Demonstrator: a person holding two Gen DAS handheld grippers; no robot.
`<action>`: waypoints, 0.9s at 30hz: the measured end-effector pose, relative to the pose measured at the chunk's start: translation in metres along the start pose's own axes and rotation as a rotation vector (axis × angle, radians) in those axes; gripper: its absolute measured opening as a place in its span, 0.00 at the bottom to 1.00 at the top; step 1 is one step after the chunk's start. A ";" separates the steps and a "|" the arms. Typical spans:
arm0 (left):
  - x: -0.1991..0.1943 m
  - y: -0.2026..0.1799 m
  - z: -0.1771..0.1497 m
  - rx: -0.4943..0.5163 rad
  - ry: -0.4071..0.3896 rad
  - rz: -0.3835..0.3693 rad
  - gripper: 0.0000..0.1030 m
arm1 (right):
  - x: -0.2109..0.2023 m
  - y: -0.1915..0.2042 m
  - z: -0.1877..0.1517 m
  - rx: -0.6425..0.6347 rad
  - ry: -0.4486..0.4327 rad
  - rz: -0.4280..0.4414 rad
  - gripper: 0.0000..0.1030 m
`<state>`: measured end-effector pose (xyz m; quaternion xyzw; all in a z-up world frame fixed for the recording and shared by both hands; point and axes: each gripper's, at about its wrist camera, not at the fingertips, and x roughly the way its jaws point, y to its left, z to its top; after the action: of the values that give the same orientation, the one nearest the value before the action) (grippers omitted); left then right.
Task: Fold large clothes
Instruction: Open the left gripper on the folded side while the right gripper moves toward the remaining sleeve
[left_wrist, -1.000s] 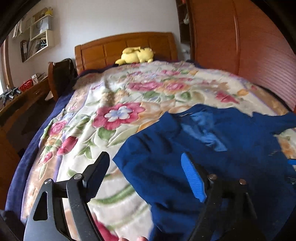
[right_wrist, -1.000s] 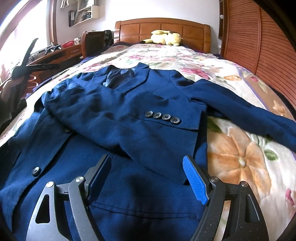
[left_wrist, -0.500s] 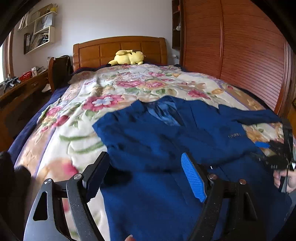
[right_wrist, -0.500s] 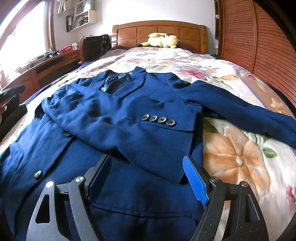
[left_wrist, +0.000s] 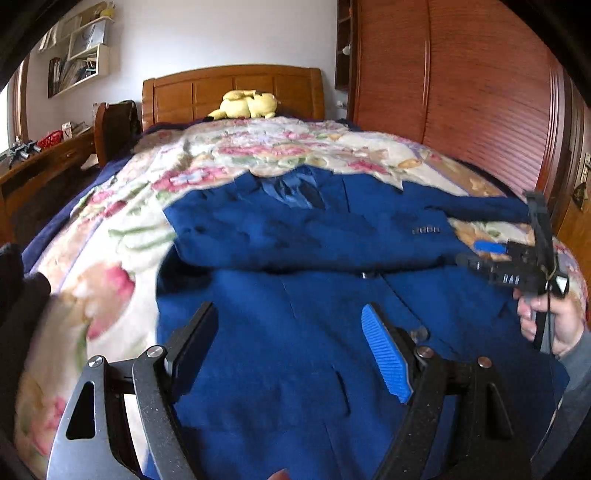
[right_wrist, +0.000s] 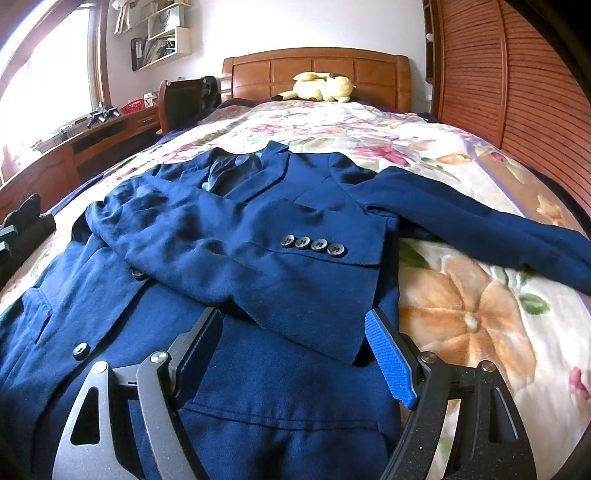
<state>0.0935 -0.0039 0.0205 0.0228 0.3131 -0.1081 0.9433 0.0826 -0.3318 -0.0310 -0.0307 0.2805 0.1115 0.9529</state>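
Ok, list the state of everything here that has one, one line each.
Blue jacket: spread face up on the bed, unfolded.
Left sleeve: folded across the chest.
Right sleeve: stretched out onto the floral blanket.
Left gripper: open, empty.
Right gripper: open, empty.

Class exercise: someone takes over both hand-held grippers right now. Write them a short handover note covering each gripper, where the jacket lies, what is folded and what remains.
Left gripper: open, empty, above the lower front of the navy blue suit jacket.
Right gripper: open, empty, over the jacket's hem side.
Jacket: face up on the floral bedspread, collar toward the wooden headboard.
Done: one sleeve with four grey buttons is folded across the chest.
Left: the other sleeve lies stretched out onto the bedspread; fold it in, then probably fold the body.
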 end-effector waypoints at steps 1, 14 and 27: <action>0.002 -0.003 -0.003 0.006 0.000 0.010 0.78 | 0.000 0.000 0.000 -0.002 0.000 -0.003 0.79; -0.013 -0.012 -0.022 0.013 -0.119 0.067 0.78 | -0.012 -0.007 0.000 0.019 -0.034 -0.008 0.79; -0.016 -0.001 -0.027 -0.044 -0.145 0.054 0.78 | -0.044 -0.093 0.014 -0.001 -0.025 -0.192 0.79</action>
<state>0.0651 0.0014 0.0077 0.0026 0.2457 -0.0770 0.9663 0.0758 -0.4290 0.0039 -0.0565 0.2642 0.0202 0.9626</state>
